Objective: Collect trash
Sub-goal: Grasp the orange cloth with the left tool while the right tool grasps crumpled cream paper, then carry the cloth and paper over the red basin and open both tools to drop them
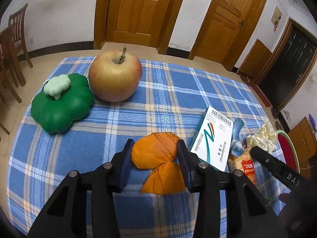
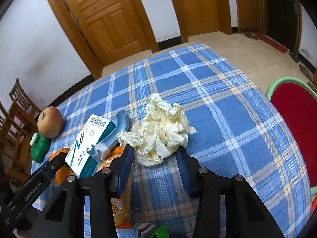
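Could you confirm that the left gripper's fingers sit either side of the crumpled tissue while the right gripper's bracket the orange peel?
The two are swapped. In the left wrist view, the left gripper brackets the orange peel; in the right wrist view, the right gripper brackets the crumpled tissue. Both stand open.

woven plaid cloth tablecloth (image 2: pixel 218 103), crumpled matt paper tissue (image 2: pixel 164 129) — glossy smooth plastic green pepper toy (image 1: pixel 61 107), varnished wooden doors (image 1: pixel 136 10)

On the desk (image 1: pixel 162 91): red-yellow apple (image 1: pixel 115 76) far left, green plastic pepper toy (image 1: pixel 61 107) just left of it; orange peel (image 1: pixel 156 154) near; white medicine box (image 1: pixel 213 140) right; crumpled cream tissue (image 2: pixel 162 129) farther right.
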Demonstrator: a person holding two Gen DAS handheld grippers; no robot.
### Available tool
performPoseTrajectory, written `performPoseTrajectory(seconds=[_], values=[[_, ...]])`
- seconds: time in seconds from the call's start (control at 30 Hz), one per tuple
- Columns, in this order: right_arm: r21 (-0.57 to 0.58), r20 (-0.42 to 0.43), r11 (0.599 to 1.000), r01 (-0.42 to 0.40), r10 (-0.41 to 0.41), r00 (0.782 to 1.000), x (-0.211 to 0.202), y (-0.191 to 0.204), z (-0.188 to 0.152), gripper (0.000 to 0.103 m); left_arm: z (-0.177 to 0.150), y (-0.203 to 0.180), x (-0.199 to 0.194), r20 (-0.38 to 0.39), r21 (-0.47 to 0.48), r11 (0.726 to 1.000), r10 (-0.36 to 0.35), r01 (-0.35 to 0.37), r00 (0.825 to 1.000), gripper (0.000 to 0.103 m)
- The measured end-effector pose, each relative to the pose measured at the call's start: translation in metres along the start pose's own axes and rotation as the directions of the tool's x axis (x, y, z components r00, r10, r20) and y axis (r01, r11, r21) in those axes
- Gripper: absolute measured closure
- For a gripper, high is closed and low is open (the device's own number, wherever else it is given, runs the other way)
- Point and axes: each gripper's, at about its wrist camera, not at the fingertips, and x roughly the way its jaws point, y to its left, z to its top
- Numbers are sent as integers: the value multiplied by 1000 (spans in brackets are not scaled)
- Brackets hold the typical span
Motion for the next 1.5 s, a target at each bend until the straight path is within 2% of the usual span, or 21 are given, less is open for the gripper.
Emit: performPoseTrajectory(seconds=[0.23,0.33,0.5,0.53,0.57,0.6,0.7,0.8,0.93,1.07,1.27,1.5], values=[[56,5,998,-2,2,1000,-7,-1,2,57,1,11,-2,-4,-52,998,-43,42,999,62],[107,8,994,-6,6,1000,-5,-4,4,52,2,15,-2,-1,-71,996,-60,60,998,62],[109,9,993,35,-37,999,4,-5,7,53,1,16,-2,3,-77,995,-66,66,998,62],[102,14,994,43,-45,999,5,-4,7,57,1,16,-2,3,-78,995,-66,66,998,62],[98,15,994,54,-56,998,5,-4,6,71,1,16,-3,3,-78,995,-66,66,998,62],[90,20,993,71,-73,997,6,-5,5,77,1,16,-4,4,-80,995,-65,65,998,62],[103,17,994,40,-42,999,4,-11,4,85,1,16,-8,19,-82,995,-56,57,998,62],[101,22,994,27,-29,999,-4,-15,2,86,3,13,-17,46,-68,996,-54,57,997,62],[101,37,995,-18,14,999,-25,-23,-8,86,8,6,-36,100,-39,998,-50,54,994,62],[94,53,994,-48,43,998,-51,-32,-16,86,11,0,-52,117,-39,997,-56,61,992,62],[85,113,994,-70,60,992,-93,-44,-24,86,8,-18,-77,131,-20,996,-82,86,988,62],[87,177,994,-66,49,983,-132,-62,-37,85,-4,-51,-108,143,40,989,-148,144,979,62]])
